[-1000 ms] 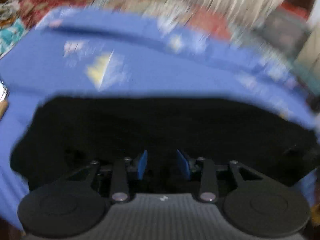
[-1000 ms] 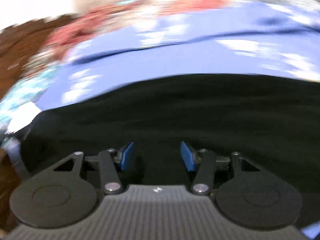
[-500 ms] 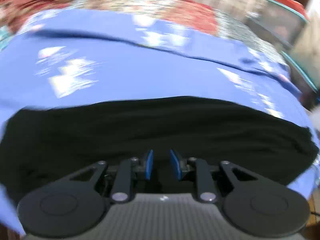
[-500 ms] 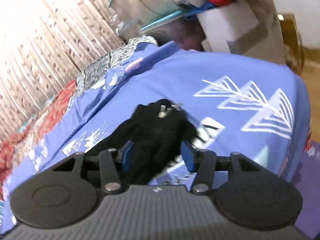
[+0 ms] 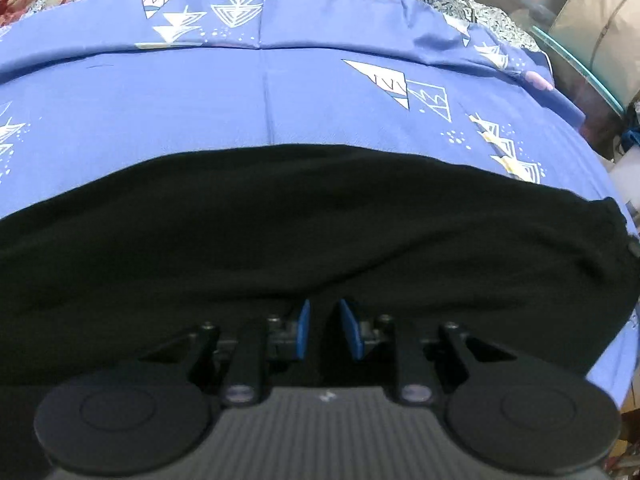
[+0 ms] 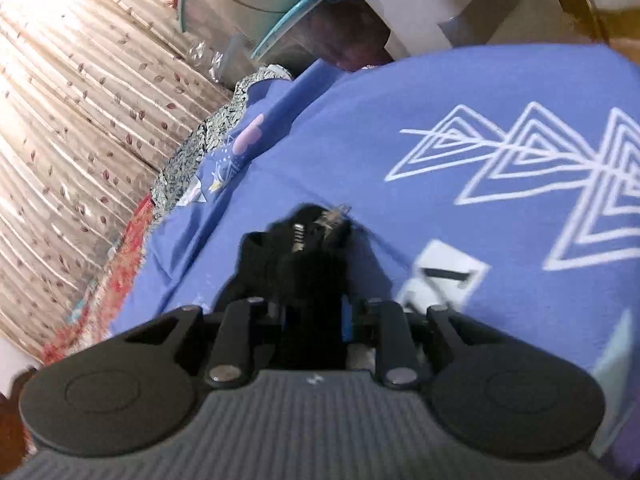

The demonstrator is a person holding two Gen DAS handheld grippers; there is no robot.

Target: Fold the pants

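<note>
Left gripper (image 5: pixel 325 330) first: the two blue pads (image 5: pixel 303 328) sit close together with just a narrow slot between them, and black fabric fills that slot. Honestly can't tell if the pads are really pinching the cloth or just resting over it, since black on black hides the contact. The tool is angled steeply down at the pants (image 5: pixel 280 232), which spread out as one wide dark band ahead of the fingertips, running off past both sides of the fingers, on top of a blue bedsheet (image 5: pixel 240 100) with white triangle prints.

Right gripper (image 6: pixel 314 318): its jaws are closing, and a bunched-up end of the pants (image 6: pixel 308 256) is right between the fingers, with a bit of blue pad (image 6: pixel 346 322) peeking out on the right side, snug against the fabric. That end sticks out straight ahead of the fingertips, with a small metal bit at its tip that's too blurry to make out. This gripper is rolled hard sideways and tilted only mildly down, so the curtain (image 6: pixel 80 120) runs diagonally off to the left of the fingers.
</note>
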